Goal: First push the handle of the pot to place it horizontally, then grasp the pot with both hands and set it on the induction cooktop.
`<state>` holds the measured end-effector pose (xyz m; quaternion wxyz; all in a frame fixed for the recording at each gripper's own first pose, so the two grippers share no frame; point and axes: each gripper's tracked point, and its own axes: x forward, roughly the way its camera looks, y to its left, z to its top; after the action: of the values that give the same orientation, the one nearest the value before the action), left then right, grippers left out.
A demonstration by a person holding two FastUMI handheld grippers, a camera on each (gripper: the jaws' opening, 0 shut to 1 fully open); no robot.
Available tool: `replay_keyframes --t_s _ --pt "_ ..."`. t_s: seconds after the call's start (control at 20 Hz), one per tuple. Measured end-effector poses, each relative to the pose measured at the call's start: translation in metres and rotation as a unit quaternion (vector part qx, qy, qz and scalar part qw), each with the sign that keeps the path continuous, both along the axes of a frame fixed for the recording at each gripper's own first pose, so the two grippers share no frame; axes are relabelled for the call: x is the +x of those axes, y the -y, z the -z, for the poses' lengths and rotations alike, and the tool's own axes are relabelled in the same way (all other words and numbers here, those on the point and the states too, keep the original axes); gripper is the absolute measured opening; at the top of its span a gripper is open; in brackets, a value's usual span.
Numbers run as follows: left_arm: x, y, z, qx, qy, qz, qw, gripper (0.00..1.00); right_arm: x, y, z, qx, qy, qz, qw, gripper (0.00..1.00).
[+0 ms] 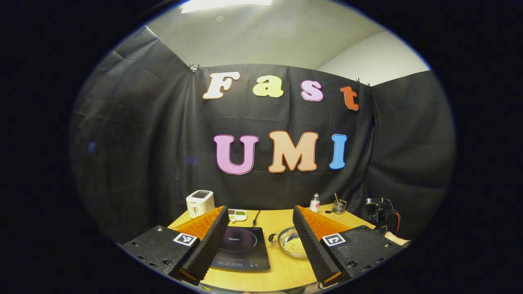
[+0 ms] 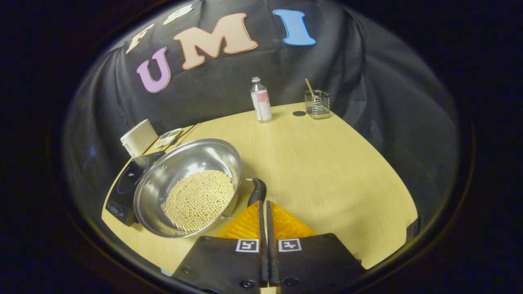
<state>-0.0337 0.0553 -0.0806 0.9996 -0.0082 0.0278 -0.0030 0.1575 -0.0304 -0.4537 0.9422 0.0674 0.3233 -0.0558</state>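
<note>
A steel pot holding pale round beans sits on the wooden table, just right of the black induction cooktop. Its black handle points toward the table's near edge. In the right gripper view my right gripper is shut, its tips at the end of that handle, with nothing between the fingers. My left gripper is held high and back from the table, open wide. Far below between its fingers lie the cooktop and the pot.
A white appliance and a small dish stand behind the cooktop. At the table's back are a bottle, a wire holder and a small dark disc. A black device with cables stands at the right.
</note>
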Motion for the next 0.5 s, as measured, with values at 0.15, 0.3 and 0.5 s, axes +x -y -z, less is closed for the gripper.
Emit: replay_keyframes --t_s 0.15,0.3,0.5 --pt "0.009 -0.001 0.009 -0.004 -0.009 0.005 1.000 0.92 0.014 0.006 0.005 0.000 -0.002 0.004 1.000 0.00" --pt "0.019 -0.008 0.014 -0.007 -0.013 0.002 1.000 0.95 0.026 0.009 0.008 0.012 -0.001 0.005 1.000 0.03" --pt "0.030 -0.012 0.022 -0.017 -0.013 0.003 1.000 0.95 0.027 0.009 0.005 0.054 -0.010 -0.009 0.998 0.03"
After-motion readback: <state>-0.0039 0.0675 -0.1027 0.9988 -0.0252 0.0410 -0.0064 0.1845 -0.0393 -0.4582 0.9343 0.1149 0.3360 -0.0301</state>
